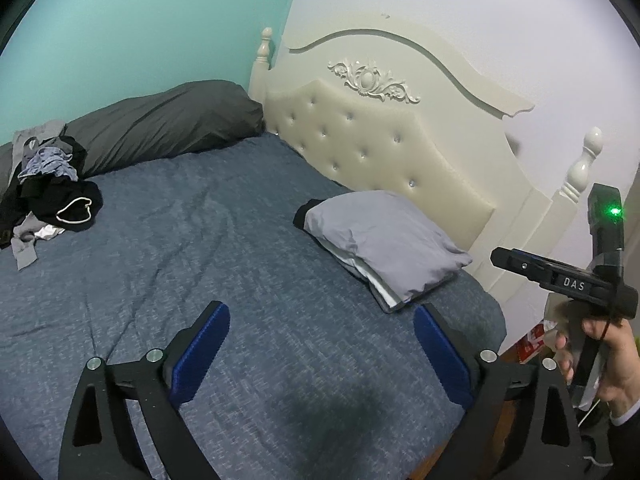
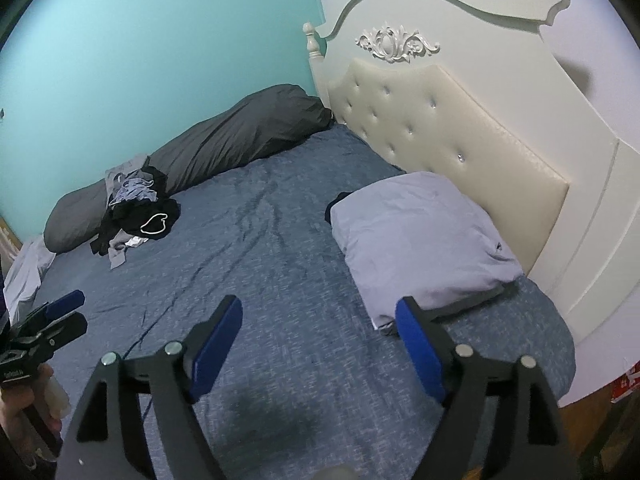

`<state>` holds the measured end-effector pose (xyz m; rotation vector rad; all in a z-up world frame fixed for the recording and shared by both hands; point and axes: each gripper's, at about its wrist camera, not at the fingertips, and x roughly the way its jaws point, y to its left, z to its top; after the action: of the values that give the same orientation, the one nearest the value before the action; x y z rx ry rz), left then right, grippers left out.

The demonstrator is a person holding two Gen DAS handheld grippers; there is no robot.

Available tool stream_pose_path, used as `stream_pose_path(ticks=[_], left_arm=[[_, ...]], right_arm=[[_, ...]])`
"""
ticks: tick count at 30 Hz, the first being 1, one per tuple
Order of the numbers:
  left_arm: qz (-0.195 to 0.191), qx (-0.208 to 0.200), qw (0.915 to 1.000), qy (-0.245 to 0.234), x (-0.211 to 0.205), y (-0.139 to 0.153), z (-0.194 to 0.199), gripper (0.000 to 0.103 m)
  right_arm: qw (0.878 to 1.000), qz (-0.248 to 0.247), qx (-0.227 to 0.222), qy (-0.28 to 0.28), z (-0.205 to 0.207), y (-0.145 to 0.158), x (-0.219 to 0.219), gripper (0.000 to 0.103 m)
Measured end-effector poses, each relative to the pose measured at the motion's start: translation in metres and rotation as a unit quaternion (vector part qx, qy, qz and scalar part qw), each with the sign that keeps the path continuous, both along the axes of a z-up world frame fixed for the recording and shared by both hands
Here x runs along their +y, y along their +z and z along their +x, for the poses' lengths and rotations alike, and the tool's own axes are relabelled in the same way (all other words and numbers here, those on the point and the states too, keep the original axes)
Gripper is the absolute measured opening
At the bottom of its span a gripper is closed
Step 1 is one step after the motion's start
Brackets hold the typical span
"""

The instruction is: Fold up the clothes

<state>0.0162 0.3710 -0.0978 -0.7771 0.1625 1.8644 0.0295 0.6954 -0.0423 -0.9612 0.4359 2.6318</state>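
The left gripper (image 1: 322, 332) and right gripper (image 2: 319, 328) are hovering with blue-padded jaws spread apart and empty above the mottled blue bedspread (image 1: 200, 248), while a folded grey stack (image 1: 390, 242) is lying beside the tufted cream headboard (image 1: 372, 136) and a crumpled clothes pile (image 1: 48, 192) is resting well apart against a dark grey bolster (image 1: 160, 128).

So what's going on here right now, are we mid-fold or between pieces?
Between pieces, it seems. Both the left gripper and right gripper are open and empty, held above the bed. A folded stack sits by the headboard. An unfolded pile waits at the far side against the dark pillow.
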Motion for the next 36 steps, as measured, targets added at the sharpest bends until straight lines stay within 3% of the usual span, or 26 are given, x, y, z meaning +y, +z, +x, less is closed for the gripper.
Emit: stream_pose_path(ticks=[4,5,19,36], left_arm=[[0.000,0.005,1.0000,0.003,-0.009,0.002,0.003,0.098],[0.000,0.005,1.0000,0.004,-0.012,0.002,0.003,0.103],[-0.002,0.015,0.9998,0.013,-0.039,0.010,0.012,0.103],[-0.002,0.026,0.9996,0.007,-0.055,0.015,0.028,0.103]], right_arm=[[1.000,0.003,0.001,0.001,0.009,0.005,-0.016,0.083],[1.000,0.004,0.002,0.001,0.011,0.006,-0.019,0.084],[1.000,0.016,0.018,0.001,0.041,0.022,-0.062,0.091],[0.999,0.027,0.020,-0.005,0.067,0.025,-0.090,0.092]])
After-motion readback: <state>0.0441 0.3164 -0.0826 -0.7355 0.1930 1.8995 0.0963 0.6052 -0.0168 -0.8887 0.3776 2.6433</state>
